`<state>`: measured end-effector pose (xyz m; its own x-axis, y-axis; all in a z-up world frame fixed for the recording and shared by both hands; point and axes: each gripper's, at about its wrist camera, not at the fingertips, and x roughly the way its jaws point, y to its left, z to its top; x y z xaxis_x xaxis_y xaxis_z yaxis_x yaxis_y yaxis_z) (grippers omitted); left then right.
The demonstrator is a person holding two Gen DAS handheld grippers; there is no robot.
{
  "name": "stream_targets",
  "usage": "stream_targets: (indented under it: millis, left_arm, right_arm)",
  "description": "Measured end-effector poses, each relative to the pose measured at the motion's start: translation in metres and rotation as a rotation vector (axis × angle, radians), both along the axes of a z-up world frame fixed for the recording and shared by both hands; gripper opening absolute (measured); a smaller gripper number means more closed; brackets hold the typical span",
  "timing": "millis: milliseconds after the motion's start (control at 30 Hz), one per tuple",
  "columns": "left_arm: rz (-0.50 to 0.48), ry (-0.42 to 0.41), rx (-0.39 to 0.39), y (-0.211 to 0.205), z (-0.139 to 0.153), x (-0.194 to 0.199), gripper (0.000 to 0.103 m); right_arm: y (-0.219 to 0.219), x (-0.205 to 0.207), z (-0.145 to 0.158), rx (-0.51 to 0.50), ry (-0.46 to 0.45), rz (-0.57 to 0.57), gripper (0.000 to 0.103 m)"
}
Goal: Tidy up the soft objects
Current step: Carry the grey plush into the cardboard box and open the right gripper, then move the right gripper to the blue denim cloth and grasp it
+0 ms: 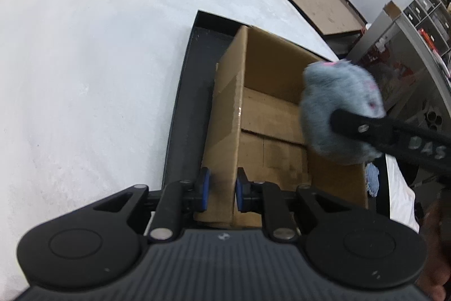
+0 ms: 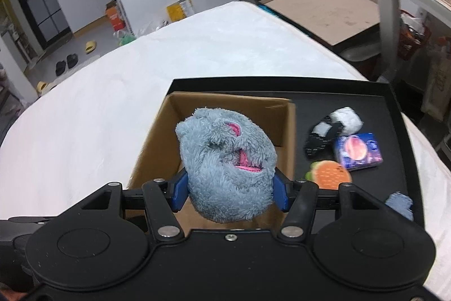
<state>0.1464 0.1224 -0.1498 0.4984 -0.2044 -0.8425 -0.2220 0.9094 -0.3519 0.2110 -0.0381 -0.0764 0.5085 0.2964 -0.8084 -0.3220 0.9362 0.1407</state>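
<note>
Plush toy (image 2: 227, 168) between right claw (image 2: 229, 188) pads (above box (image 2: 157, 131))

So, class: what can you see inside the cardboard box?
Inside the cardboard box only bare flaps show. The grey plush toy in the right gripper hangs above, covering part of the floor.

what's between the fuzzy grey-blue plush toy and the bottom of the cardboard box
Nothing. In the right wrist view the right gripper holds the fuzzy grey-blue plush toy over the open brown cardboard box, whose visible floor is bare.
</note>
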Motion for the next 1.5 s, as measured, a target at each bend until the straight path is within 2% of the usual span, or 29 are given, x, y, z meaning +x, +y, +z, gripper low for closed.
stream_targets:
  millis: [100,367,533,667,833,1067,1133,1200,1333,1400,1500]
  left_arm:
    - [0.019,-0.025,-0.011,0.003,0.003,-0.004,0.017]
    - [0.08,-0.026,-0.066,0.018,-0.001,-0.01,0.017]
    - [0.077,-0.021,-0.087,0.021,-0.002,-0.009,0.019]
    - [0.062,-0.008,-0.132,0.02,-0.004,-0.008,0.02]
    - [0.036,-0.002,-0.154,0.017,-0.005,-0.007,0.021]
    - [0.035,-0.001,-0.163,0.018,-0.008,-0.006,0.024]
    - [0.034,0.0,-0.156,0.017,-0.008,-0.005,0.025]
    - [0.028,-0.001,-0.141,0.015,-0.007,-0.004,0.031]
    - [0.028,-0.014,-0.076,0.011,-0.002,-0.005,0.037]
    - [0.03,-0.022,-0.051,0.009,0.001,-0.006,0.046]
    - [0.031,-0.032,-0.008,0.004,0.007,-0.007,0.053]
  right_arm:
    - [0.013,0.001,-0.005,-0.01,0.001,0.022,0.057]
    - [0.028,0.006,-0.026,-0.027,0.044,0.01,0.057]
    - [0.035,0.01,-0.034,-0.041,0.047,0.008,0.057]
    - [0.038,0.016,-0.036,-0.025,0.047,-0.003,0.058]
    - [0.039,0.024,-0.042,0.013,0.069,0.004,0.068]
    - [0.026,0.017,-0.04,0.028,0.102,0.009,0.068]
    - [0.021,0.013,-0.036,0.036,0.1,0.014,0.068]
    - [0.015,0.008,-0.029,0.047,0.095,0.015,0.068]
    - [0.003,0.002,-0.014,0.072,0.07,0.021,0.068]
    - [-0.005,0.0,-0.006,0.083,0.058,0.017,0.068]
    - [-0.018,-0.003,0.004,0.093,0.038,0.005,0.068]
